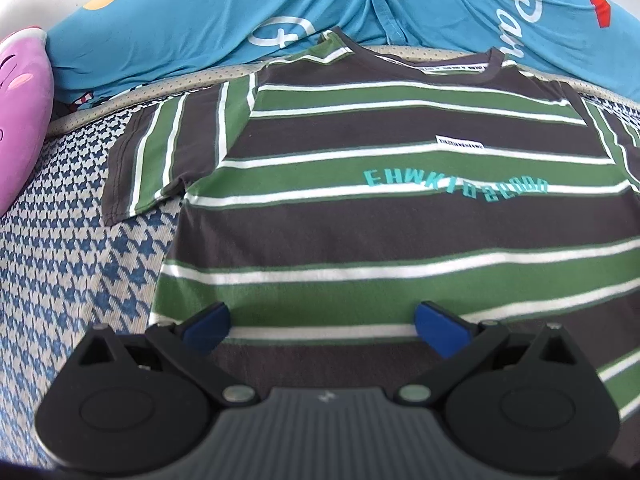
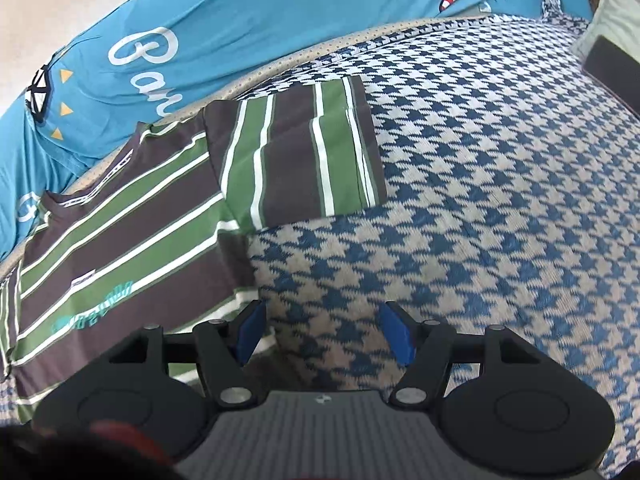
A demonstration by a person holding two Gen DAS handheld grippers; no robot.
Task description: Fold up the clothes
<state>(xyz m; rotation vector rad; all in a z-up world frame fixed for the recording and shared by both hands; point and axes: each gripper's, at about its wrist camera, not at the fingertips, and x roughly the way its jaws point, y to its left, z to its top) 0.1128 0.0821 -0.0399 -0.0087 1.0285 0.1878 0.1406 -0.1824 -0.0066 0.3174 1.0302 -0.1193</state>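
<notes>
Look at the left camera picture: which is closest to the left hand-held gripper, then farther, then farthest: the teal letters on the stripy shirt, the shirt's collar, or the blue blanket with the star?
From the left hand-held gripper:
1. Teal letters, mid-shirt on a green stripe, slightly right.
2. Collar, at the striped shirt's far edge.
3. Blue blanket, beyond the collar, across the top.

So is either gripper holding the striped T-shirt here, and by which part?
Nothing is held. The left gripper stands open over the striped T-shirt near its hem, and the right gripper is open at the shirt's side edge, over the houndstooth cover.
</notes>
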